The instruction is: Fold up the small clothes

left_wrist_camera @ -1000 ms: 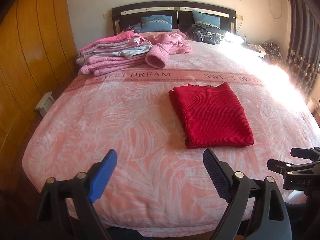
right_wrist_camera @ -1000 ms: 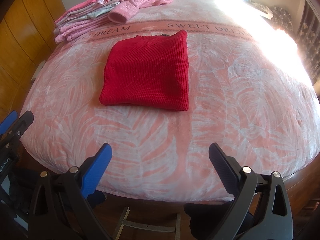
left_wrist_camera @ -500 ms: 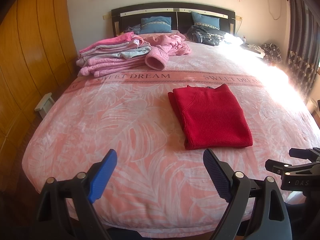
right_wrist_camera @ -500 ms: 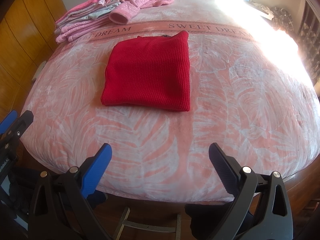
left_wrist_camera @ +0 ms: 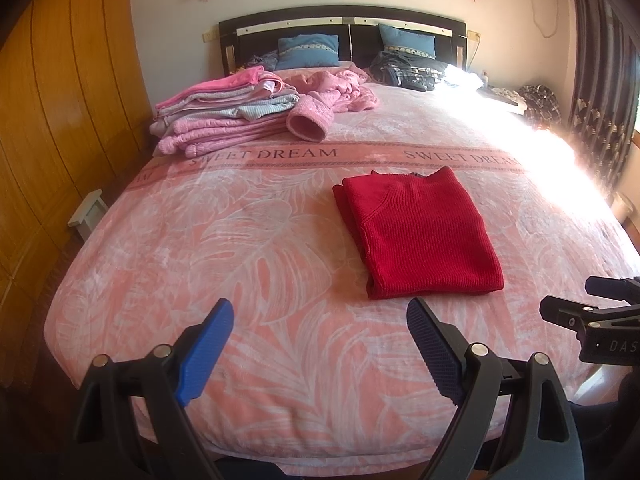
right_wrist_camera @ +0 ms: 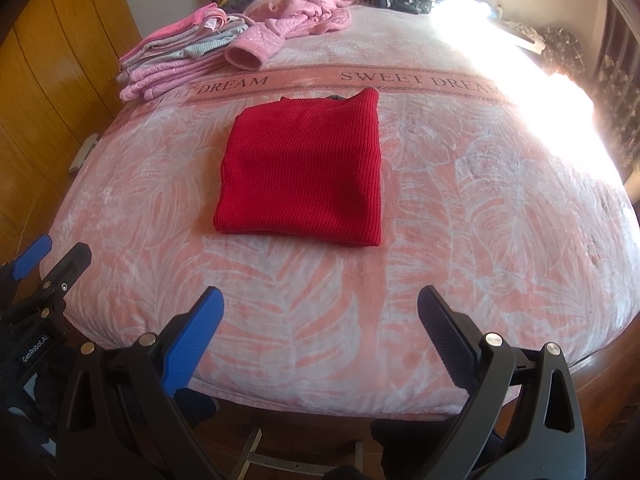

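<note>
Lying flat at centre frame on the pink leaf-print bed (left_wrist_camera: pixel 248 264): red knit sweater (right_wrist_camera: pixel 304 172), already folded into a compact rectangle, long axis running from the foot of the bed toward the headboard (left_wrist_camera: pixel 344 24), collar end pointing away toward the "SWEET DREAM" band.

Hovering at lower centre of each wrist view, over the near edge of the bed: left gripper (left_wrist_camera: pixel 320 348) and right gripper (right_wrist_camera: pixel 320 328), both with jaws spread wide and holding nothing.

Sitting up and to the right of the left jaws in the left view, up and slightly to the left of the right jaws in the right view; so lying between the two, somewhat nearer the right one, well short of contact with either.

Resting at upper left: pile of folded pink and grey clothes (left_wrist_camera: pixel 224 116), with a crumpled pink garment (left_wrist_camera: pixel 340 88) just beside it.

Probably calling for either one more fold across the short axis or a carry to the pile.
</note>
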Tool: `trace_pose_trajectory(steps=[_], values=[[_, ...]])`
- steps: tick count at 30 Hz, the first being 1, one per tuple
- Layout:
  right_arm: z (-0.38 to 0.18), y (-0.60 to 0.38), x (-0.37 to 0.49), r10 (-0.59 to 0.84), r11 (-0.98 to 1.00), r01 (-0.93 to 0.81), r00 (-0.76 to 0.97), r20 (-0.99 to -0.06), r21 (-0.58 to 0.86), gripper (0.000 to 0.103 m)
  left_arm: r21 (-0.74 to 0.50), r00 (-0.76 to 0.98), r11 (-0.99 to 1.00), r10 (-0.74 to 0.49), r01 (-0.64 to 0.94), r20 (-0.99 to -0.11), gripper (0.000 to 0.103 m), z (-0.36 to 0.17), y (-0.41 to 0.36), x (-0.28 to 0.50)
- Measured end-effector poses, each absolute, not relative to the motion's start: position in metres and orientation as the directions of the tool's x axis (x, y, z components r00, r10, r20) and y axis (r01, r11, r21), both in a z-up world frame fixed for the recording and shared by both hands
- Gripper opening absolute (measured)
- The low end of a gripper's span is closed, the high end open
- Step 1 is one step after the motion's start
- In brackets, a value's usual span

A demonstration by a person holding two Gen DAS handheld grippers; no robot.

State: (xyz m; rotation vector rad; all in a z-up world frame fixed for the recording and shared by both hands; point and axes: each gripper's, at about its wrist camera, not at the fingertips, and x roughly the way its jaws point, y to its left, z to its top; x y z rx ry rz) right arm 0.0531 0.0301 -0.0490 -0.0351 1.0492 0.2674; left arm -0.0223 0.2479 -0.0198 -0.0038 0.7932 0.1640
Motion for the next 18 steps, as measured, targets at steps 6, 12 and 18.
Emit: trace_pose_trajectory(steps=[6, 12, 18], values=[[-0.0485, 0.0313, 0.0505, 0.176, 0.972, -0.226, 0.502, -0.847, 0.067, 0.097, 0.06, 0.69, 0.987, 0.146, -0.148, -0.709, 0.089, -0.0203, 0.2468, -0.0227], [-0.0474, 0.0295, 0.0511, 0.145, 0.976, -0.213, 0.518, -0.843, 0.037, 0.097, 0.066, 0.685, 0.986, 0.152, -0.15, -0.712, 0.089, -0.0234, 0.2469, -0.0215], [-0.0455, 0.0308, 0.0491, 0.133, 0.976, -0.217, 0.526, -0.84, 0.018, 0.097, 0.066, 0.68, 0.987, 0.151, -0.149, -0.717, 0.089, -0.0257, 0.2474, -0.0207]])
